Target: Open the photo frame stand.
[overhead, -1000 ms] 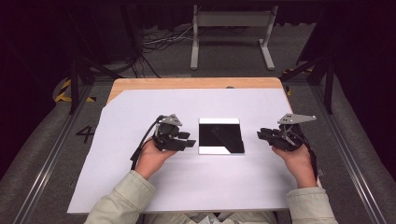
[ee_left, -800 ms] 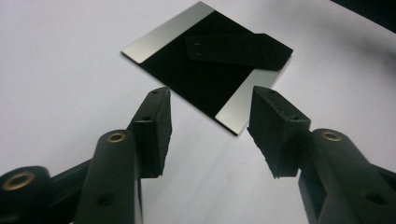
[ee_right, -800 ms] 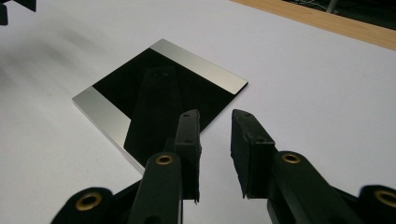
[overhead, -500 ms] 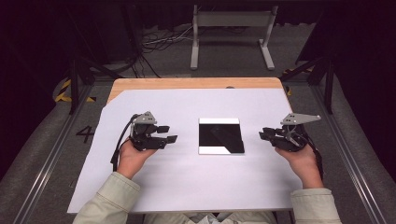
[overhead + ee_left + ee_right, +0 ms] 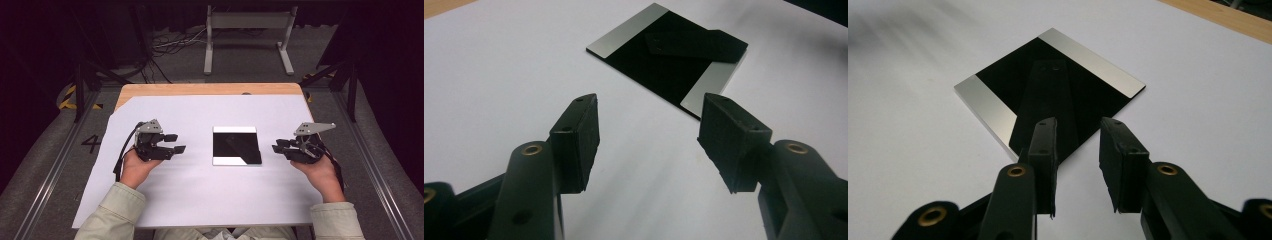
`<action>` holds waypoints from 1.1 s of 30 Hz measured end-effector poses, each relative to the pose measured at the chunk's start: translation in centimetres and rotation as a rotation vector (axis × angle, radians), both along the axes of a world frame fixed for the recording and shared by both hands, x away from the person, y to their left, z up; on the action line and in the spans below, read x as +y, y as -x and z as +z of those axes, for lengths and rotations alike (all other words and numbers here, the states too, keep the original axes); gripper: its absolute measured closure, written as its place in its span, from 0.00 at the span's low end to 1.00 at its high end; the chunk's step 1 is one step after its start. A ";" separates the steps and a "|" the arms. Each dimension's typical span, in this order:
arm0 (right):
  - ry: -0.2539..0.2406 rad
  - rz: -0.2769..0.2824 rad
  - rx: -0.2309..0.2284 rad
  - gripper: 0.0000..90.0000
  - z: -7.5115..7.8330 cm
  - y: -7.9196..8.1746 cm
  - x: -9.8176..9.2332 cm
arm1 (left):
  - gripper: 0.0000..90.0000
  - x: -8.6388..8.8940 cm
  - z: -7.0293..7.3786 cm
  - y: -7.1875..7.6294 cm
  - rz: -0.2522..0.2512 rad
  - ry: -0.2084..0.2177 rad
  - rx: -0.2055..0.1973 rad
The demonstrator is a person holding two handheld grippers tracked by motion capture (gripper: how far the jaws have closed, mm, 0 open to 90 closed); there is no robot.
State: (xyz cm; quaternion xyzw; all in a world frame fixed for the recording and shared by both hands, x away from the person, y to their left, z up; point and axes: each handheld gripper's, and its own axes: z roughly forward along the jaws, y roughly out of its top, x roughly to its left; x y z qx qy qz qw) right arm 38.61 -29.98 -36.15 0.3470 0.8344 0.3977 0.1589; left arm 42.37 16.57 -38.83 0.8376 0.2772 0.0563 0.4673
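Observation:
A glossy black square plate (image 5: 236,145) with silver strips on two edges lies flat in the middle of the white sheet (image 5: 200,190). My left gripper (image 5: 177,142) rests a hand's width to its left and points at it. Its jaws have just been opening and stand wide, with nothing between them. In the left gripper view the plate (image 5: 669,60) lies beyond the left gripper (image 5: 649,107). My right gripper (image 5: 276,146) sits just right of the plate, its jaws also just opening, narrowly apart and empty. The right gripper view has the plate (image 5: 1048,90) right ahead of the right gripper (image 5: 1077,125).
The white sheet covers a wooden table (image 5: 210,89) whose bare far edge shows. Behind the table on the floor stand a metal frame (image 5: 247,35) and loose cables (image 5: 170,45). Rails run along both sides of the table.
My left gripper has drawn back to the left, away from the plate, and its jaws have spread wider. The right gripper has stayed in place, its jaws a little wider.

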 end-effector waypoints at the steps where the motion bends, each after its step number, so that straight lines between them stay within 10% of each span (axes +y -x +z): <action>1: 0.003 0.009 0.007 0.76 0.0 0.0 0.2 | 0.46 0.0 0.0 0.0 -0.001 0.001 -0.003; 33: 0.200 0.075 0.188 0.71 -3.2 -1.1 3.4 | 0.43 -0.6 -0.6 -0.3 -0.001 -0.031 0.027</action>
